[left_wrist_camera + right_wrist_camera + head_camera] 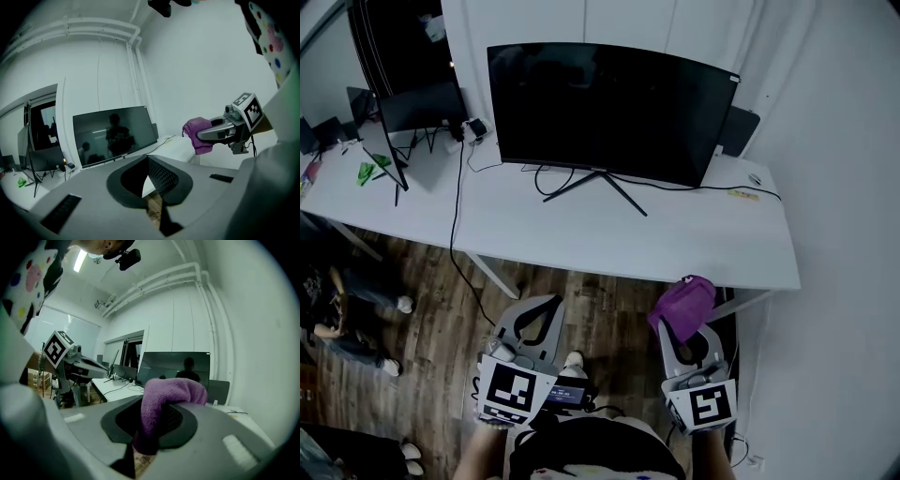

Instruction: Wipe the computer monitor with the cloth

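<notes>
Currently the right hand-held gripper [682,321], clamped on the purple cloth [686,298], faces the monitor [609,108] ahead and slightly left on the tabletop [581,239]; the left hand-held gripper [542,317] is closed, empty.

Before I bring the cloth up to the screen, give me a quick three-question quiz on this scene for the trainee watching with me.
1. True or false: the purple terry cloth is touching the large black curved monitor.
2. Which gripper holds the cloth? A. left gripper B. right gripper C. neither
3. Fill in: the monitor stands on the long white ____.

Key:
1. False. The cloth is held well short of the screen.
2. B. The left gripper is shut on nothing.
3. table
</notes>
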